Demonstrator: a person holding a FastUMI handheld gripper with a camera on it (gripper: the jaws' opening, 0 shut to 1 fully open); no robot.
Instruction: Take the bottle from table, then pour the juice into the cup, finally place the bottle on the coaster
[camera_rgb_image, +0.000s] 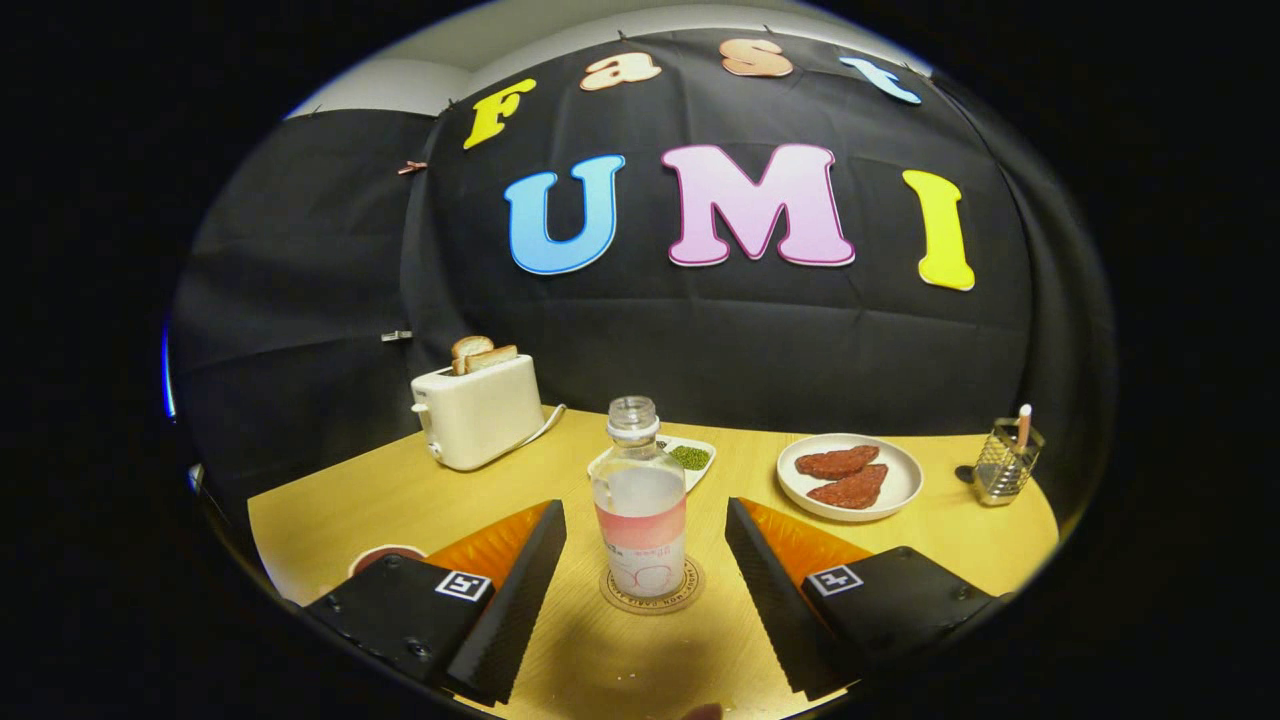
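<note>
A black cloth wall (700, 330) hangs in creases behind the wooden desk (400, 500), with a second black panel (300, 300) joining it at 9 o'clock. Above both, toward 11 o'clock, a pale wall (400, 85) shows. Warm light falls on the desk, leaving the cloth dim.

Handheld gripper (645, 520), two wedge-shaped jaws with ribbed inner faces, square coded tags, apparently small screws on the mounts
</note>
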